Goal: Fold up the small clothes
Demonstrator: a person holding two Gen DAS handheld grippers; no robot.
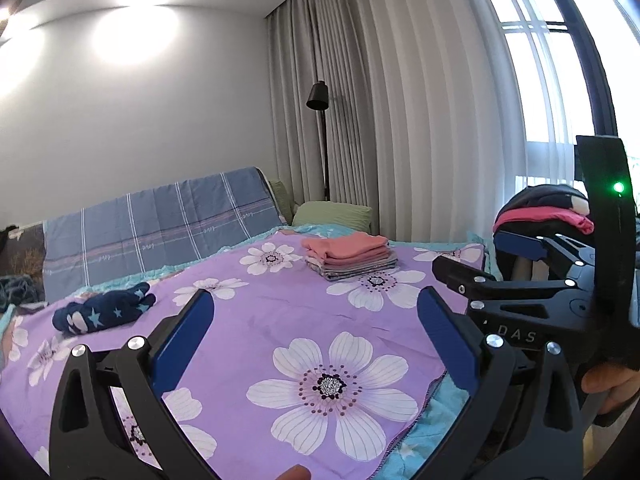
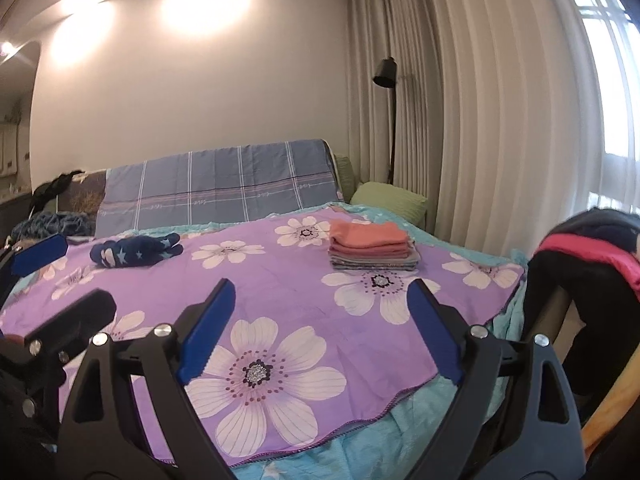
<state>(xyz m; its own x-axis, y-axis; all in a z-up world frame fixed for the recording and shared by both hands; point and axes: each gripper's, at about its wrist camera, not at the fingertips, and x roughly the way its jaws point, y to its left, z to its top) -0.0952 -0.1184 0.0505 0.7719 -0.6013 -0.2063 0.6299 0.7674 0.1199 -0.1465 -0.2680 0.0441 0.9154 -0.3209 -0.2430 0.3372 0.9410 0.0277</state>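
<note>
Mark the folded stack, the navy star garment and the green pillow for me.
folded stack (image 2: 370, 250), right wrist view, on the top pink layer.
navy star garment (image 1: 106, 312), left wrist view, on its crumpled middle.
green pillow (image 2: 390, 202), right wrist view, on its front face.

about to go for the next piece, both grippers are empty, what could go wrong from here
1. The navy star garment lies crumpled in a bunch, so a pinch may catch several layers and it won't spread flat.
2. It lies on the loose purple floral sheet; the left hand-held gripper or right hand-held gripper, both open, could catch the sheet too.
3. Dragging the sheet could disturb the folded stack standing on it.
</note>
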